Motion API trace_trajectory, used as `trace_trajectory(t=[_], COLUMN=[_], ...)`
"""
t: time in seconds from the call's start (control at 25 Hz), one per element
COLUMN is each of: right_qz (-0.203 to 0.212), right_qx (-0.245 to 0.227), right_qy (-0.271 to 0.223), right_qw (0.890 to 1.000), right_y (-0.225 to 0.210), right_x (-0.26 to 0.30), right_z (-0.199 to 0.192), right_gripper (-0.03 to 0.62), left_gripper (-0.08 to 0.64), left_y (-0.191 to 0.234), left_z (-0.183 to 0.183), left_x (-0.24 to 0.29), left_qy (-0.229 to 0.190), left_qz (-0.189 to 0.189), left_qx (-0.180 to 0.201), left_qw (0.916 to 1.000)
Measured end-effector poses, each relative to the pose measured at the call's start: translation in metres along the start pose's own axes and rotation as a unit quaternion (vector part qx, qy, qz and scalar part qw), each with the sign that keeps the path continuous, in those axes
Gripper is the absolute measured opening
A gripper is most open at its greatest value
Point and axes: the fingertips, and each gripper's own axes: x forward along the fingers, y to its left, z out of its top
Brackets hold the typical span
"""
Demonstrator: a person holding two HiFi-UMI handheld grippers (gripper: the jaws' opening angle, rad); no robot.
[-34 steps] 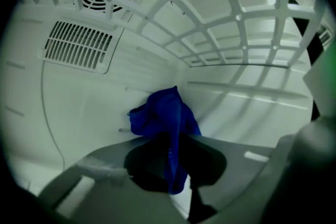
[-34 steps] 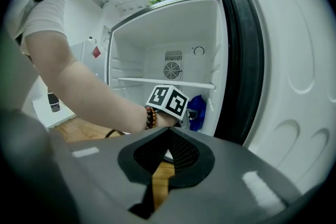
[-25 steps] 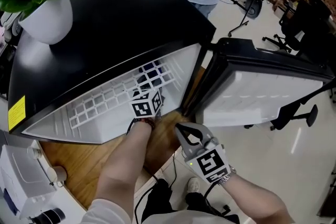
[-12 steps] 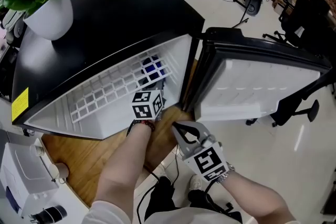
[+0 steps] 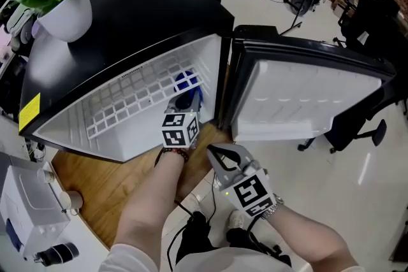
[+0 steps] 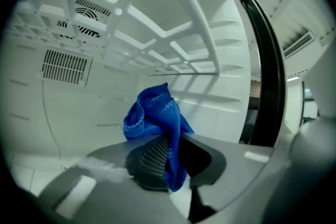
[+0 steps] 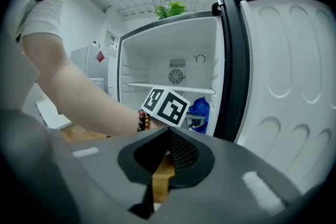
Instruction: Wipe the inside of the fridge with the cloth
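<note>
A bunched blue cloth (image 6: 155, 120) is pinched between the jaws of my left gripper (image 6: 169, 157), which reaches into the small black fridge (image 5: 140, 16) under its white wire shelf (image 6: 157, 39). In the head view the cloth (image 5: 187, 87) shows just inside the opening, above that gripper's marker cube (image 5: 178, 128). The right gripper view shows the cloth (image 7: 200, 109) near the hinge side. My right gripper (image 7: 167, 157) is shut and empty, held outside the fridge in front of the open door (image 5: 306, 99); the head view places it (image 5: 220, 156) low, below the door.
A potted plant (image 5: 60, 6) stands on top of the fridge. The open door (image 7: 283, 86) swings out to the right. A wooden floor patch (image 5: 95, 194) lies below the fridge, with white equipment (image 5: 25, 213) at the lower left. Office chairs (image 5: 370, 16) stand at the far right.
My left gripper has pushed further into the fridge with the cloth. The head view has shifted, so the fridge opening and door show more fully. The right gripper has hardly moved.
</note>
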Motion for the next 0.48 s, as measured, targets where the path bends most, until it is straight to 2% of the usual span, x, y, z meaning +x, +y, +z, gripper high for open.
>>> trace_trajectory(t=[0.48], right_qz=[0.007], right_qx=[-0.012], right_qy=[-0.009], right_qw=[1.0], right_y=[0.006], right_x=[-0.027], right_z=[0.007], right_gripper=[0.002], left_gripper=[0.04], left_y=[-0.032], left_z=[-0.008], left_x=[-0.024], left_qy=[0.006], left_qz=[-0.001], left_qx=[0.0], left_qw=[1.0])
